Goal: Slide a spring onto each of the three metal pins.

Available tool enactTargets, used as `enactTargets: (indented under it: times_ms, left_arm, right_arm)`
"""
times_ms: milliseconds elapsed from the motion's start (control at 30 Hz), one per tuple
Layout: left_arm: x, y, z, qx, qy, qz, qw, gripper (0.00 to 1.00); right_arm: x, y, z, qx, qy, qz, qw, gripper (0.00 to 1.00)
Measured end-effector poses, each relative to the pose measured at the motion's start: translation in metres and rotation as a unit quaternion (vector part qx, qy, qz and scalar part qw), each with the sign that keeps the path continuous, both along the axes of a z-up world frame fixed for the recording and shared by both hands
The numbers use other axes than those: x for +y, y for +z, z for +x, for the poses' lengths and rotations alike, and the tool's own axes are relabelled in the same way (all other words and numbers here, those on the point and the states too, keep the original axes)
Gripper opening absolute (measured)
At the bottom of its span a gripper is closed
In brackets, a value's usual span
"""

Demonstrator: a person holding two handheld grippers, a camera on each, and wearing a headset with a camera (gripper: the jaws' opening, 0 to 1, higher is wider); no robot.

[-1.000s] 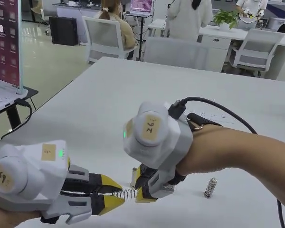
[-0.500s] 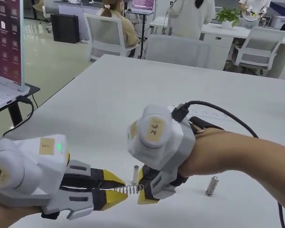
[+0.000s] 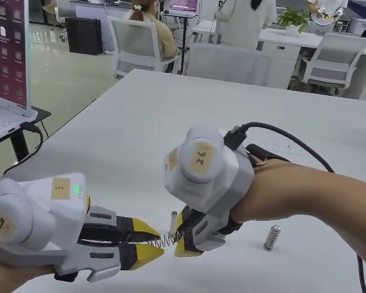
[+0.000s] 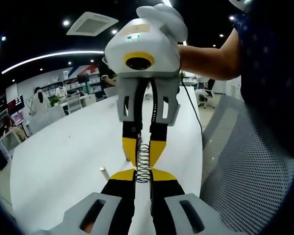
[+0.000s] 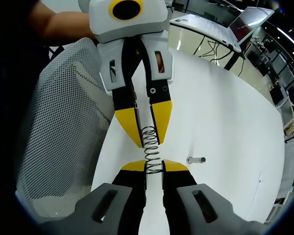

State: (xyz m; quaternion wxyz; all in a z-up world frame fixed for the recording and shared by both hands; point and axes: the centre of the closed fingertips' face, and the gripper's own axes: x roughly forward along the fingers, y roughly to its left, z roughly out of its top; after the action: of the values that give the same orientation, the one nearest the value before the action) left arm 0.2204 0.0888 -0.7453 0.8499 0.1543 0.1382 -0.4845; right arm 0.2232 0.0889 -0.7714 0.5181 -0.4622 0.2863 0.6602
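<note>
We are holding one spring [image 3: 166, 242] between the two tongs, just above the white bench [image 3: 140, 134]. The left tongs [image 3: 152, 243] are clenching on one end of the spring, and the right tongs [image 3: 180, 242] are clenching on the other end, so the spring is stretching a little across the short gap between the yellow tips. In the left gripper view the spring [image 4: 143, 161] is rising from our own tips [image 4: 143, 175] up to the tips of the right tongs [image 4: 143, 149]. In the right gripper view the spring [image 5: 151, 149] is running in the same way from the right tongs [image 5: 153, 165] to the left tongs [image 5: 149, 138]. A metal pin [image 3: 174, 221] is standing upright on the bench just behind the spring, near the right tongs. A second spring [image 3: 272, 237] is standing on the bench, apart, under the person's forearm.
</note>
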Motion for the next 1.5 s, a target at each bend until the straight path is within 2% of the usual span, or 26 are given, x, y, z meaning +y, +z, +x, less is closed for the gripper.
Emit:
enactTargets:
  times_ms: [433, 800, 1500]
  left_arm:
    - [-0.003, -0.005, 0.000, 0.005, -0.008, 0.008, 0.9999, 0.03]
    - [-0.005, -0.008, -0.002, 0.011, -0.010, 0.005, 0.9999, 0.03]
    - [-0.013, -0.014, -0.003, 0.021, -0.020, 0.007, 0.9996, 0.04]
  right_arm:
    - [0.007, 0.020, -0.012, 0.006, 0.010, 0.016, 0.9998, 0.09]
    - [0.013, 0.024, -0.018, 0.011, 0.017, 0.010, 0.9998, 0.08]
    - [0.022, 0.030, -0.027, 0.017, 0.021, 0.018, 0.9995, 0.08]
